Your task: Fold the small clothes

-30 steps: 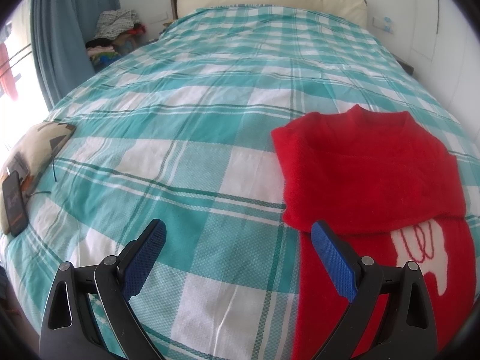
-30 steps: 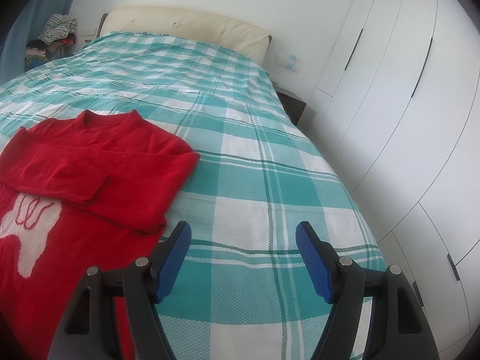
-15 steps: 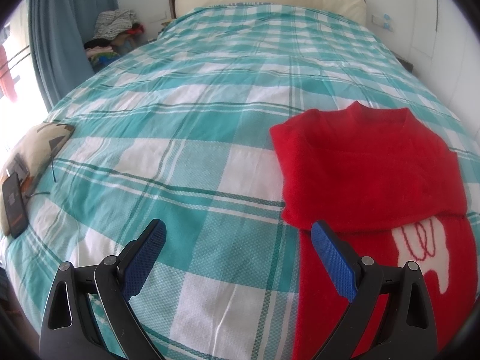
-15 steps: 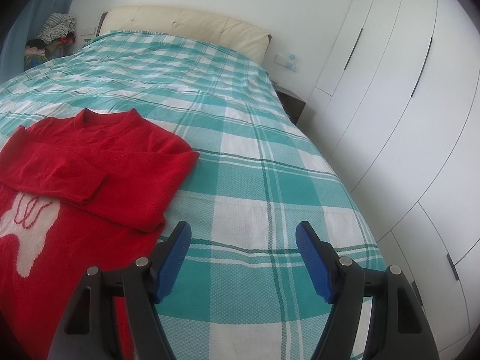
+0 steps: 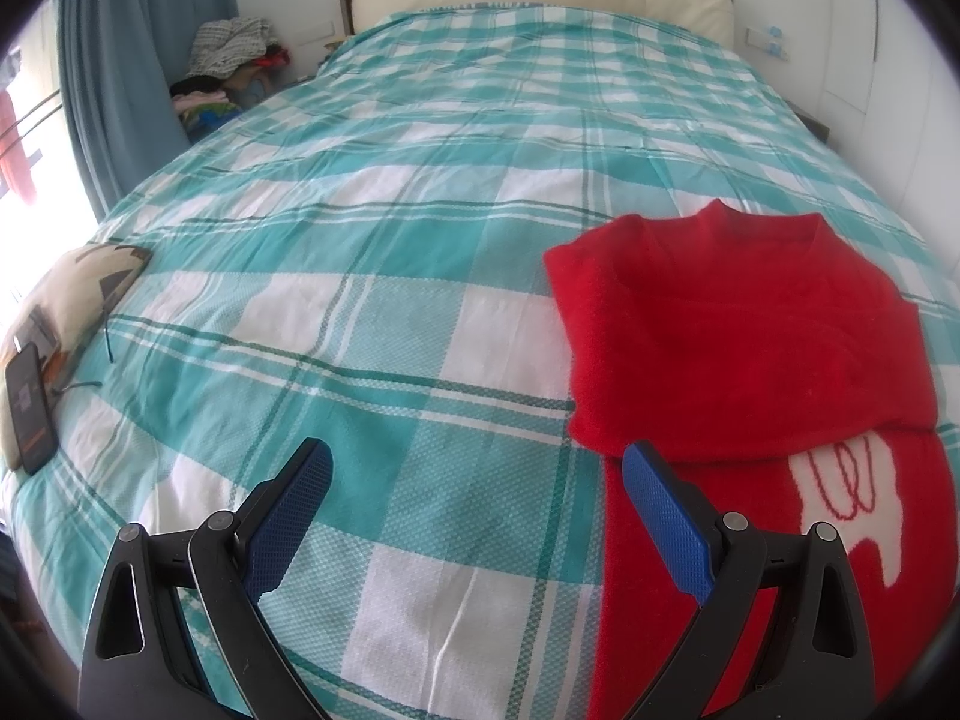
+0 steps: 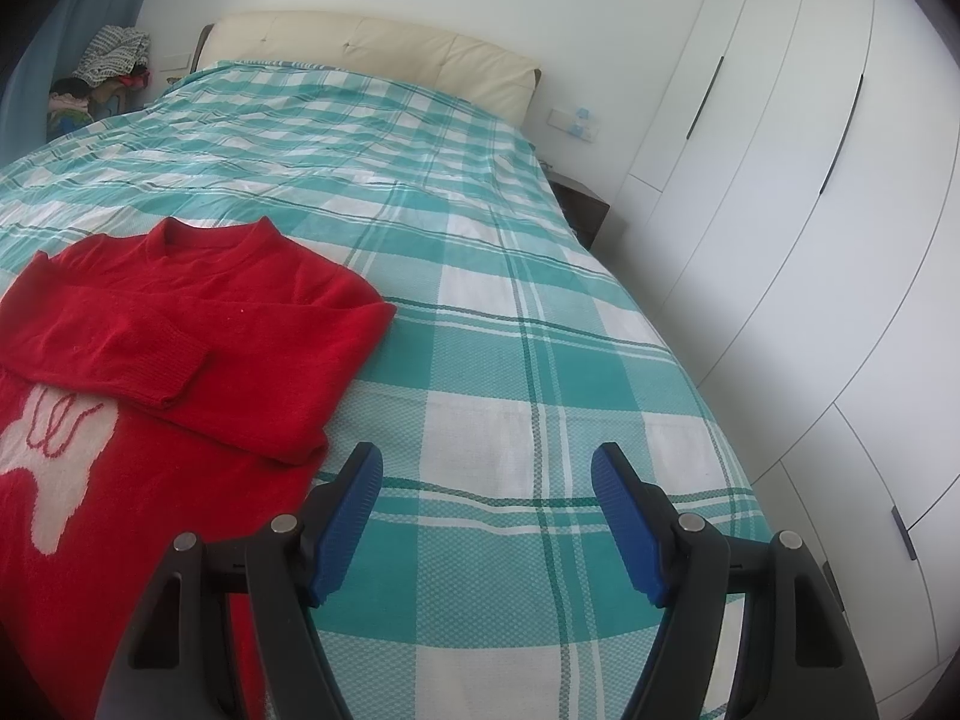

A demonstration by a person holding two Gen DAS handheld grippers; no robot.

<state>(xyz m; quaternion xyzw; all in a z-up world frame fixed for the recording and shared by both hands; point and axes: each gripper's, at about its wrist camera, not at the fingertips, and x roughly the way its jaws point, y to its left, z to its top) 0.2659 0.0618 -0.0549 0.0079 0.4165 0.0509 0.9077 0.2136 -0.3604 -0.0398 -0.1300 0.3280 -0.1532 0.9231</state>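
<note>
A small red sweater (image 5: 732, 336) with a white animal motif lies flat on the teal checked bedspread (image 5: 390, 276), both sleeves folded across its chest. It also shows in the right wrist view (image 6: 180, 336). My left gripper (image 5: 477, 468) is open and empty, above the bedspread just left of the sweater's left edge. My right gripper (image 6: 486, 471) is open and empty, above the bedspread just right of the sweater's right edge. Neither gripper touches the cloth.
A patterned cushion (image 5: 78, 282) with a phone (image 5: 27, 414) on it lies at the bed's left edge. A clothes pile (image 5: 228, 60) and a blue curtain (image 5: 120, 60) stand at the far left. White wardrobe doors (image 6: 810, 210) and a nightstand (image 6: 579, 204) border the bed's right side.
Both grippers have stayed open. The views have shifted only slightly; the sweater has not moved.
</note>
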